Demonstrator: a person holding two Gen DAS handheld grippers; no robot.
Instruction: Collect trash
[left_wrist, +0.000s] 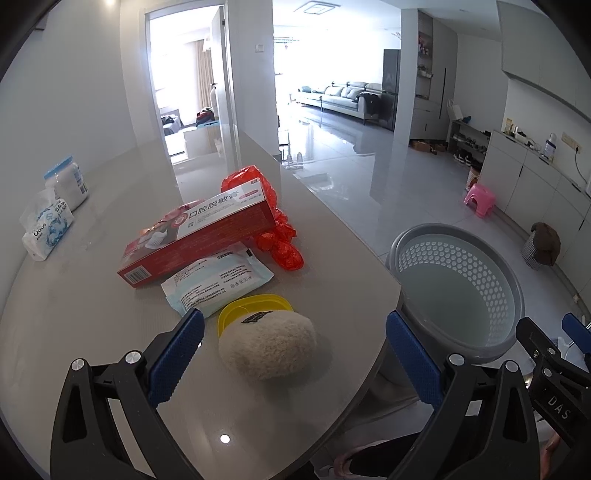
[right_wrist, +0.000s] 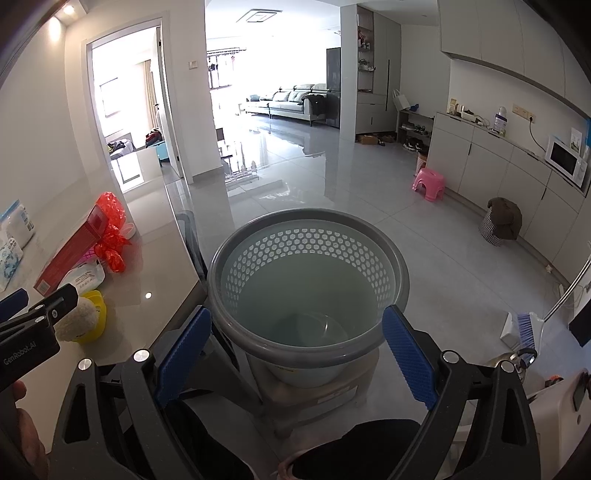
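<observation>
The left gripper (left_wrist: 295, 354) is hovering over the near end of the table (left_wrist: 110, 332) with its jaws spread wide and holding nothing. Between its blue fingers (left_wrist: 176, 358) a fluffy puff (left_wrist: 267, 345) is lying on a yellow lid (left_wrist: 255, 304). Just beyond them a white wipes pack (left_wrist: 218, 282) is sitting partly under a red box (left_wrist: 199, 236), and a crumpled red bag (left_wrist: 277, 229) is lying behind and beside the box. Farther left, a tissue pack (left_wrist: 46, 229) and a white jar (left_wrist: 68, 182) are standing well apart from the pile.

The right gripper (right_wrist: 295, 354) is hovering above the grey bin (right_wrist: 308, 280), also spread wide and empty. The bin is standing off the table's edge on a pale box (right_wrist: 321, 398); its perforated liner is showing only something faint at the bottom.
</observation>
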